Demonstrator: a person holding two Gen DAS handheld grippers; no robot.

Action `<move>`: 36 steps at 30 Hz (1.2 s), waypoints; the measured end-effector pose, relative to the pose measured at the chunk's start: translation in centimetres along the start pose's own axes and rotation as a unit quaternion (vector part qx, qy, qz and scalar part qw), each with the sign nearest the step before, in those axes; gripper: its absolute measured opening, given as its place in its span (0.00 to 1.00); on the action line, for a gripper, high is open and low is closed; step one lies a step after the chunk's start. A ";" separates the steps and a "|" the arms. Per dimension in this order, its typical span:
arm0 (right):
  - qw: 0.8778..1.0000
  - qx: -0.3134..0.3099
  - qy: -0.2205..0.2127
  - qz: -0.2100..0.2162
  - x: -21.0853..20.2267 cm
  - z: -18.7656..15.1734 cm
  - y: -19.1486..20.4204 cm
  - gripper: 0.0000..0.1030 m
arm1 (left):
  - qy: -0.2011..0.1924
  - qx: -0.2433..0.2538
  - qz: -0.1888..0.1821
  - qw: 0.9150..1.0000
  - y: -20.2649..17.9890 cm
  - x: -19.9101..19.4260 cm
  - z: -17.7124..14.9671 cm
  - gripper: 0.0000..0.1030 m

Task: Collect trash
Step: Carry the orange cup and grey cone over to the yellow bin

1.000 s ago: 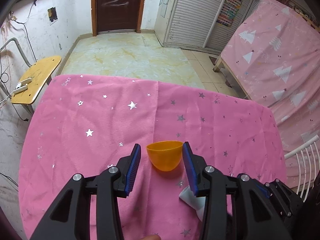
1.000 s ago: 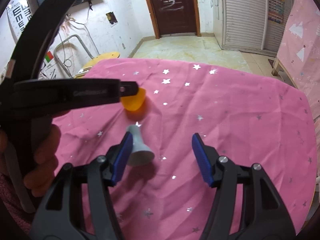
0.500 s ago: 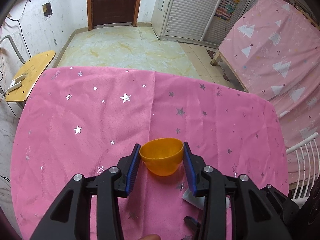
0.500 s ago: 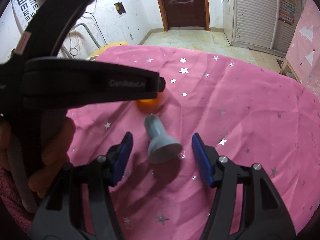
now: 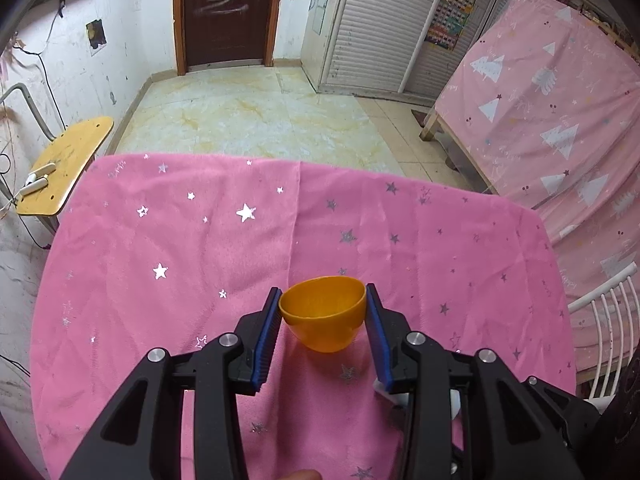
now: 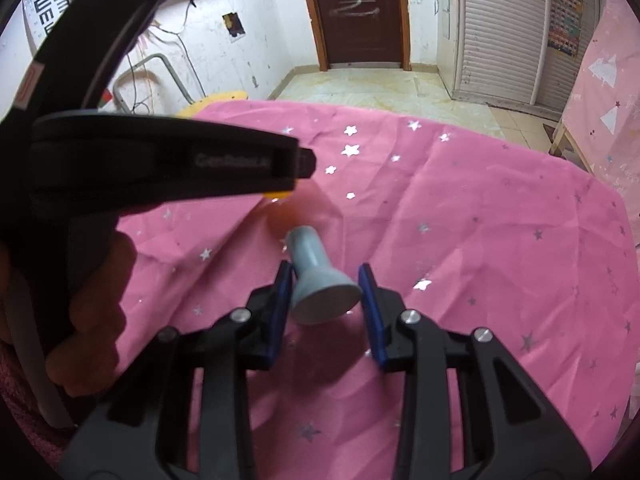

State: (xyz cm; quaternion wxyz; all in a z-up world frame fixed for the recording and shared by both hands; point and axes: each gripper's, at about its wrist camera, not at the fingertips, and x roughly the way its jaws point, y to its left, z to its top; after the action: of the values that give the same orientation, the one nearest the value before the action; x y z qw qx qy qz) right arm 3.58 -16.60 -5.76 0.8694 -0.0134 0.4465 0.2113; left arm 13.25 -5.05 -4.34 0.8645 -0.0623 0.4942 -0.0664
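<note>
An orange plastic bowl (image 5: 322, 312) sits between the blue pads of my left gripper (image 5: 322, 304), which is shut on its rim over the pink star cloth (image 5: 200, 248). In the right wrist view only a sliver of the orange bowl (image 6: 282, 194) shows under the left gripper's body (image 6: 168, 164). A grey funnel-shaped piece (image 6: 320, 284) lies on its side on the cloth, between the pads of my right gripper (image 6: 324, 292), which is shut on its wide end.
The table's far edge (image 5: 280, 160) drops to a tiled floor. A wooden chair seat (image 5: 60, 168) stands at the left. A bed under a pink sheet (image 5: 560, 112) is at the right, with a white rack (image 5: 608, 312) beside the table.
My left gripper moved forward and closed on the orange bowl. My right gripper moved forward around the grey piece and closed on it.
</note>
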 end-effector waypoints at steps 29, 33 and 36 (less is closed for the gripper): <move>0.976 0.170 -0.119 -0.073 -11.5 -5.9 -16.4 0.32 | -0.038 0.134 0.004 0.990 -15.7 -4.1 -2.3 0.32; 0.967 0.199 -0.136 -0.085 -13.5 -7.7 -19.1 0.32 | -0.035 0.158 0.000 0.987 -18.4 -4.2 -3.0 0.32; 0.959 0.220 -0.147 -0.097 -14.9 -9.0 -21.2 0.32 | -0.032 0.177 -0.005 0.984 -20.6 -4.0 -3.9 0.32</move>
State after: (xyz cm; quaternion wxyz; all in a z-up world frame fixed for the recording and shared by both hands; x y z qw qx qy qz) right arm -2.96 -43.11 -3.06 0.9232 0.1668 0.3455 0.0222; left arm 6.82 -24.75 0.62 0.8768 0.0873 0.4469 -0.1547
